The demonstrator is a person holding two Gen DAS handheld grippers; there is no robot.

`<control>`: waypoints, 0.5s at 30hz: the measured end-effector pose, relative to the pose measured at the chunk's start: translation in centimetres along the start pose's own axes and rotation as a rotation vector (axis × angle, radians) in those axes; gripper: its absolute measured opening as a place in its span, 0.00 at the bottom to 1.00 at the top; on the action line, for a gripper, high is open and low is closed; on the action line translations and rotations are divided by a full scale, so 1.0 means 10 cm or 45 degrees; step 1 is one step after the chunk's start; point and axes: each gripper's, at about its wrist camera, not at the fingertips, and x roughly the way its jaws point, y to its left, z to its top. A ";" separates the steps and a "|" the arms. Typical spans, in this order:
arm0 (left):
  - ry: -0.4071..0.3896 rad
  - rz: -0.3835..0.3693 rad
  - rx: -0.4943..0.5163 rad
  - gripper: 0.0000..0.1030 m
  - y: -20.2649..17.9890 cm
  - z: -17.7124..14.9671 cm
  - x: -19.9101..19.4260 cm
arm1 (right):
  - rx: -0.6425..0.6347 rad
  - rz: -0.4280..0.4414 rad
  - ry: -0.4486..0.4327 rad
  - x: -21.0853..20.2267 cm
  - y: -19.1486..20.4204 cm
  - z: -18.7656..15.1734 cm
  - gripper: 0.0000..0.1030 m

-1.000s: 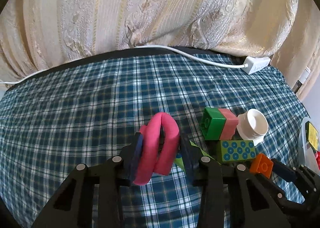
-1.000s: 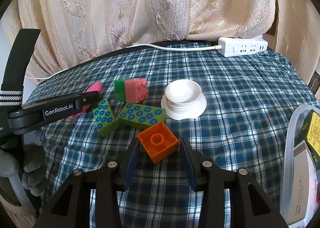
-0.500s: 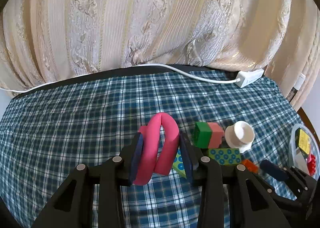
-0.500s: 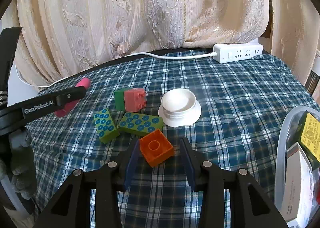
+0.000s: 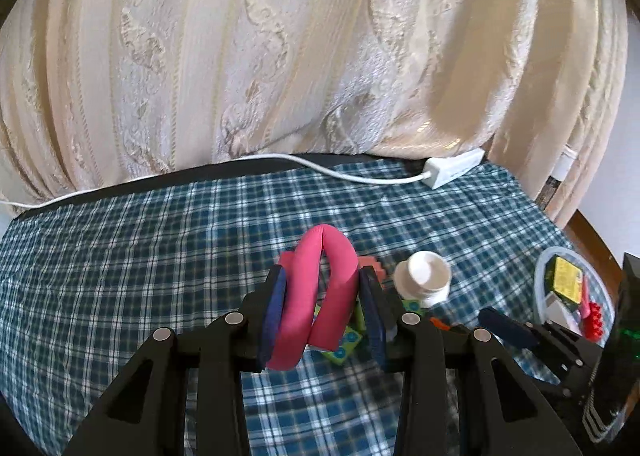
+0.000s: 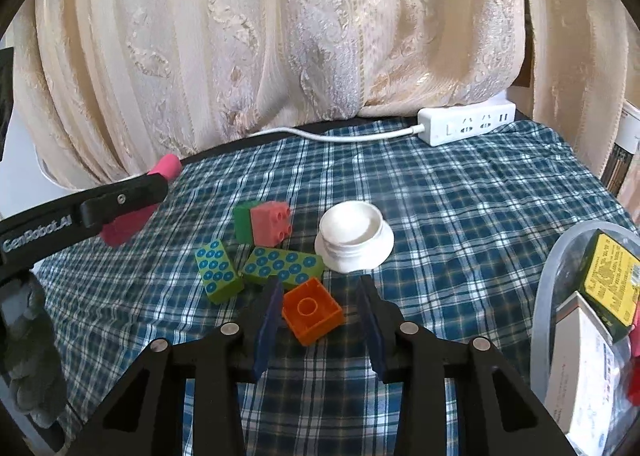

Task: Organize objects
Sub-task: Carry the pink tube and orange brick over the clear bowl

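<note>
Now the left gripper [image 5: 323,316] stands higher over the plaid tablecloth [image 5: 140,276] than a second ago: in its own view the blocks and the white lid [image 5: 423,276] have shrunk and slid down behind the jaws, and more of the cream curtain [image 5: 280,56] fills the picture. Its jaws are as tightly closed as they get, squeezing the folded pink foam loop [image 5: 316,296], which arches up between the pads and hangs clear of the cloth. That suggests the pick is done and the loop is ready to be carried, most likely to the clear plastic container [image 6: 544,296] at the near right, which already holds a yellow-labelled box [image 6: 608,268] and a white carton; this is a judgement only. Meanwhile the right gripper [image 6: 320,320] has barely shifted, but the orange block [image 6: 312,310] now sits deeper between its fingers than before, and the jaws are closing on it. The left pad looks to be at the block's left corner, while a gap shows on the right side, so the block is not yet gripped and rests on the cloth. Just beyond it lie two green blocks with blue dots [image 6: 280,266], then the green-and-pink block [image 6: 264,222] and the white lid farther back, with the white power strip [image 6: 466,124] at the far edge.
</note>
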 end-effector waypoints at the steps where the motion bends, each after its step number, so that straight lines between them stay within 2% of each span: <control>1: -0.008 -0.005 0.003 0.38 -0.02 0.00 -0.03 | 0.005 0.001 -0.005 -0.01 -0.01 0.00 0.39; 10: -0.048 -0.016 0.017 0.37 -0.11 -0.01 -0.29 | 0.057 0.021 -0.038 -0.09 -0.10 0.03 0.36; 15: -0.052 -0.010 0.006 0.37 -0.09 -0.04 -0.38 | 0.054 0.069 -0.037 -0.11 -0.12 0.05 0.36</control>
